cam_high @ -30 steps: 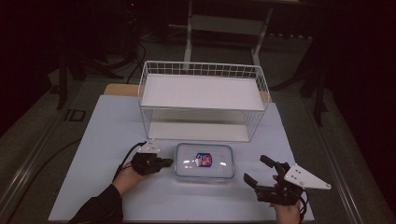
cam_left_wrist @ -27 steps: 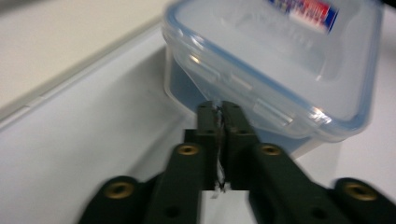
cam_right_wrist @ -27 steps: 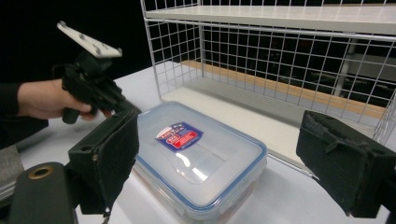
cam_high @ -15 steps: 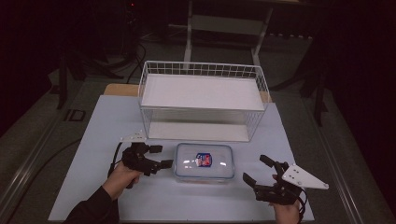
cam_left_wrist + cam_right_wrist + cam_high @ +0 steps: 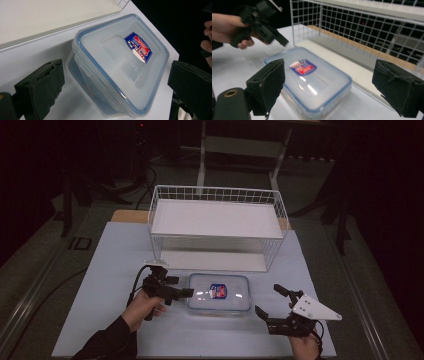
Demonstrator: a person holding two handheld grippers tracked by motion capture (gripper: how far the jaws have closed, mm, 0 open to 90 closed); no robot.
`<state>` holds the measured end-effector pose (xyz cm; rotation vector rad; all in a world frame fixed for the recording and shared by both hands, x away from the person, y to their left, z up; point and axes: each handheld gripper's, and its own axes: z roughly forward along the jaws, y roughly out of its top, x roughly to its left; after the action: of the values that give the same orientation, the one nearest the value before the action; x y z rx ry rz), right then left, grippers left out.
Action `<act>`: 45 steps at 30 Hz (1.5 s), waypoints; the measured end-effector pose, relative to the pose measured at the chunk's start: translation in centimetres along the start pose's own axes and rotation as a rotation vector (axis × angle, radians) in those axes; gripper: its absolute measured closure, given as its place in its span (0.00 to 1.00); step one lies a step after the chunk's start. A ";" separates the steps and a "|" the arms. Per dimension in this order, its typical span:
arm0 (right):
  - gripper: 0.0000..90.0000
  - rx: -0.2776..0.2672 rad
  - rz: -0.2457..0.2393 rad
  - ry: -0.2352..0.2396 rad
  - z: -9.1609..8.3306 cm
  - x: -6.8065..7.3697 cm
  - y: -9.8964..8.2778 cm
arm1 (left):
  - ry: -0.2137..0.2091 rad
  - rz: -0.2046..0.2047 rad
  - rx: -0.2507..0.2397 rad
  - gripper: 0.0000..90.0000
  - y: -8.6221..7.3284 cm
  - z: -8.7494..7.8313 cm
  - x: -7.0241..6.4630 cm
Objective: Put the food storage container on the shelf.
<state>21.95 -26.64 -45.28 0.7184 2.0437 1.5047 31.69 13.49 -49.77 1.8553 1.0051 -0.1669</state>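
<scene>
A clear plastic food container (image 5: 218, 293) with a blue-rimmed lid and a red and blue label lies flat on the white table, in front of the wire basket. My left gripper (image 5: 181, 286) hovers just off the container's left end. Its jaws have just been opening and stand wide, touching nothing. In the left gripper view the container (image 5: 120, 67) lies beyond the spread pads (image 5: 40, 87). My right gripper (image 5: 267, 299) is open at the container's right end, clear of it. The right gripper view shows the container (image 5: 312, 80) ahead of its wide jaws, with the left gripper (image 5: 262, 22) beyond.
A white wire basket (image 5: 217, 227) with a flat white bottom stands behind the container, its mesh wall (image 5: 367, 32) close by. The white table top (image 5: 100, 270) ends at a front edge near both hands. Dark floor and furniture legs surround the table.
The left gripper's jaws were shut beside the container's left end and have spread wide. That hand has lifted slightly. The right gripper and the container stay put.
</scene>
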 end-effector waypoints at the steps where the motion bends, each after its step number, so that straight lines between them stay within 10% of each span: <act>1: 0.12 -0.017 -0.011 0.012 0.1 0.0 0.1 | -0.005 -0.016 0.009 0.01 0.1 0.2 0.1; 7: 0.17 -0.012 -0.052 0.011 0.1 0.2 0.7 | -0.026 -0.100 0.063 0.01 0.3 1.1 1.0; 13: 0.15 0.048 0.053 0.034 0.3 -0.2 0.8 | 0.012 -0.190 0.127 0.13 0.2 1.9 1.5; 25: 0.12 0.065 0.064 0.059 0.4 0.0 0.8 | -0.088 -0.330 0.166 0.32 -0.3 2.4 2.7; 33: 0.11 0.140 0.078 0.063 1.3 0.1 0.1 | -0.158 -0.339 0.164 0.49 -0.4 2.1 3.2; 42: 0.12 0.234 0.216 0.104 3.2 -2.0 -1.5 | -0.170 -0.271 0.148 0.56 -0.6 1.5 2.2; 45: 0.14 0.279 0.329 0.152 4.5 -3.7 -2.5 | -0.170 -0.241 0.143 0.58 -0.7 1.3 1.8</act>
<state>27.39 -26.60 -48.57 1.1262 2.3703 1.4984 32.75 13.61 -51.82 1.8075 1.1188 -0.5441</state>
